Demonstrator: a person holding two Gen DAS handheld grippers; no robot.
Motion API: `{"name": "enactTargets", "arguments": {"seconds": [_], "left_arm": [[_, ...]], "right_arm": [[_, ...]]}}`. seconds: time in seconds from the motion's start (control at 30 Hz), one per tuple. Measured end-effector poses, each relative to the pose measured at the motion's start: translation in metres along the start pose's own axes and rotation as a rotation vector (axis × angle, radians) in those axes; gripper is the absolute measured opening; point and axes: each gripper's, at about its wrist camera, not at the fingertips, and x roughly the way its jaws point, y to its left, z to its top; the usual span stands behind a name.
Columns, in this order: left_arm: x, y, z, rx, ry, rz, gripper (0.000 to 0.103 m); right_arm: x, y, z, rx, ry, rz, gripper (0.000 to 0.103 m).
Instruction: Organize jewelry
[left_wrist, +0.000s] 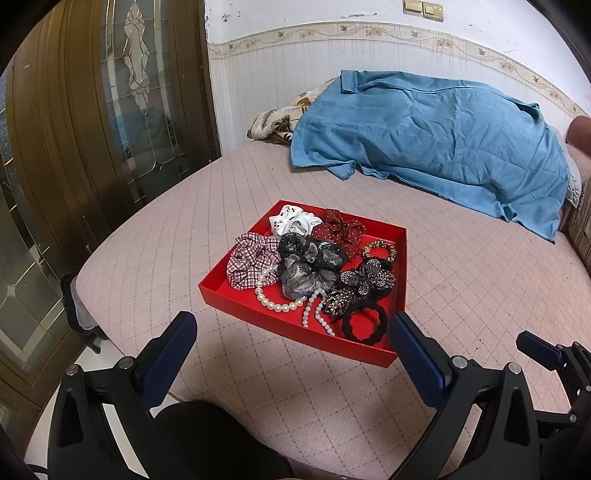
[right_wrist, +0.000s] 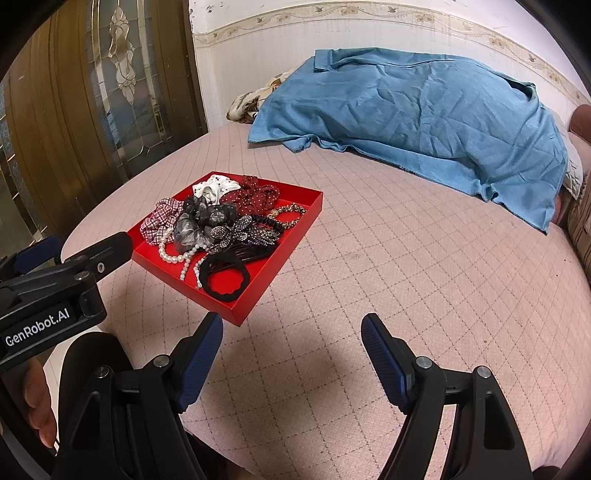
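A red tray (left_wrist: 295, 334) lies on the pink quilted bed (left_wrist: 461, 295), filled with hair pieces and jewelry. In it are a white scrunchie (left_wrist: 291, 221), a red dotted scrunchie (left_wrist: 340, 229), a checked scrunchie (left_wrist: 251, 262), a grey sheer scrunchie (left_wrist: 306, 266), a pearl strand (left_wrist: 277, 302), a rhinestone clip (left_wrist: 358, 288) and a black hair tie (left_wrist: 365, 325). My left gripper (left_wrist: 291, 321) hovers open at the tray's near edge, holding nothing. My right gripper (right_wrist: 291, 321) is open and holds nothing, just right of the tray's near corner (right_wrist: 236, 317). The pearl strand (right_wrist: 173, 256) and black hair tie (right_wrist: 225, 280) lie nearest.
A blue cloth (left_wrist: 424, 136) covers a heap at the back of the bed, with a floral pillow (left_wrist: 273, 122) poking out. A brown glazed door (left_wrist: 92, 110) stands left, past the bed's rounded edge. Bare quilt (right_wrist: 424, 277) spreads right of the tray.
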Motion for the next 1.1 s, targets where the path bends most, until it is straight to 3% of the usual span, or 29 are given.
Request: {"name": "enactTargets", "arguments": {"seconds": [1.1], "left_arm": [[0.0043,-0.0021,-0.0052,0.003,0.016,0.003,0.103]], "right_arm": [[0.0037,0.0045,-0.0033,-0.005,0.006,0.012,0.082]]}}
